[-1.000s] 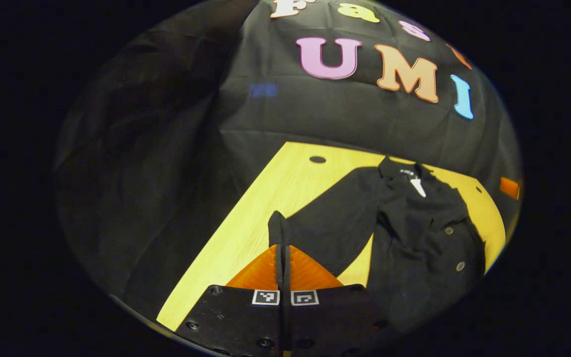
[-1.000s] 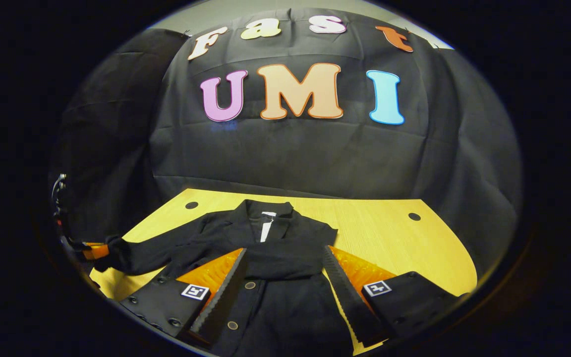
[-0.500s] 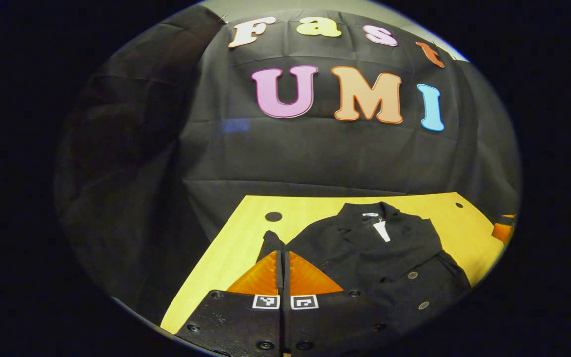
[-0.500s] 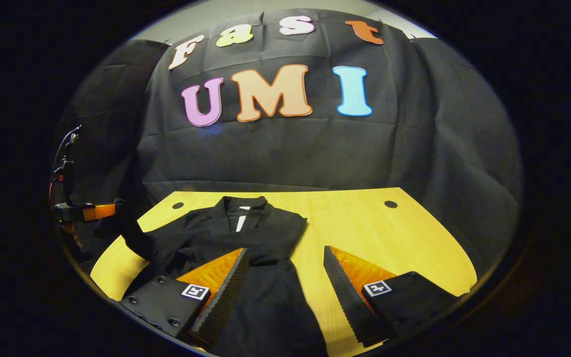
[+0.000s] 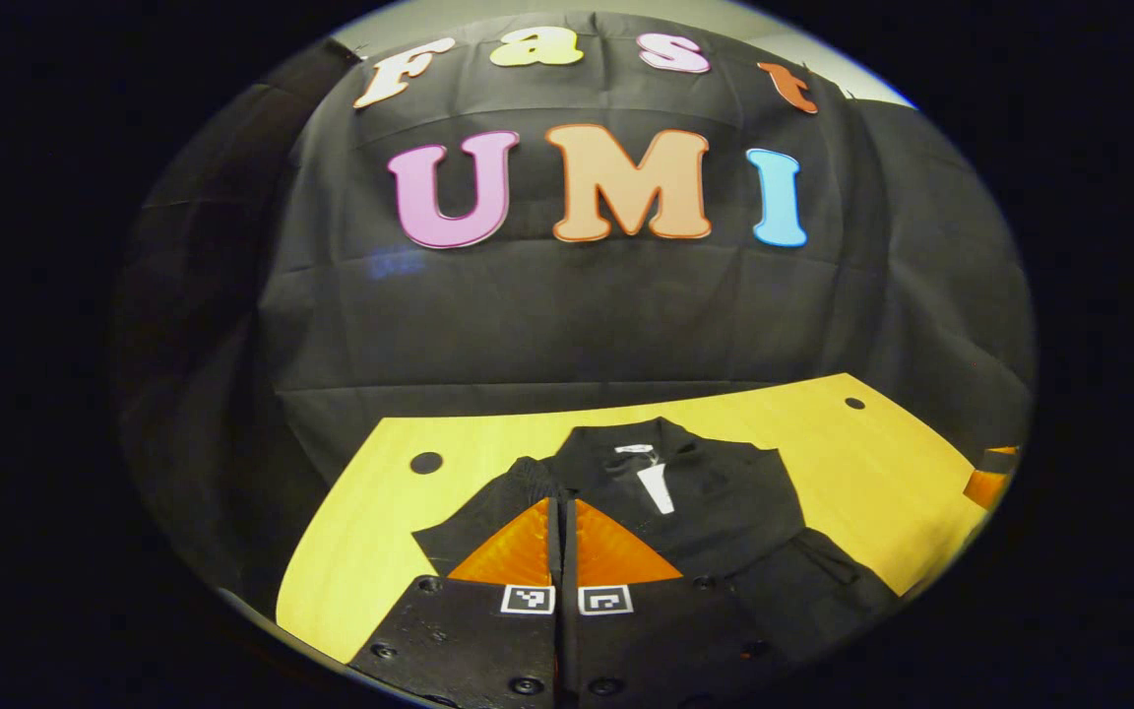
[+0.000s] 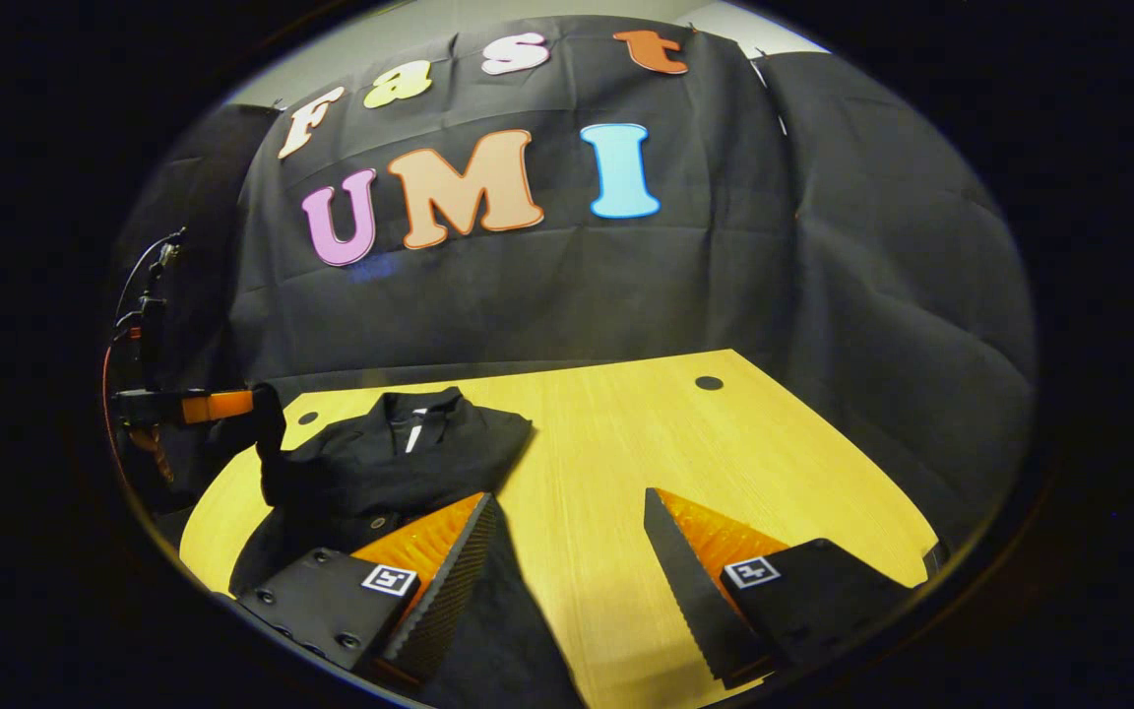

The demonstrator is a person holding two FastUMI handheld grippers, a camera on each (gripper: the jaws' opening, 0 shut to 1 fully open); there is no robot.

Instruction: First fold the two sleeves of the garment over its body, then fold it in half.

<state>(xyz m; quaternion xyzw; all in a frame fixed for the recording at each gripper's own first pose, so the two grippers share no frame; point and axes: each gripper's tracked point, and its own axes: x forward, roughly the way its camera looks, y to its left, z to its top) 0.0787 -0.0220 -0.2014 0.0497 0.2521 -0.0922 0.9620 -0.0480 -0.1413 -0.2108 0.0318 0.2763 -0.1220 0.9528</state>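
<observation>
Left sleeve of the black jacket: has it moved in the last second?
Yes. The left gripper, jaws shut on the left sleeve, has carried it from out over the yellow wooden table's left edge inward over the black jacket.

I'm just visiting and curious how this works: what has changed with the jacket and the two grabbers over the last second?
The left gripper, shut on the sleeve, has carried it from stretched out at the side up and in over the jacket. The right gripper stayed open and has drifted off the jacket's front toward bare table. The jacket's body and collar lie as before.
</observation>
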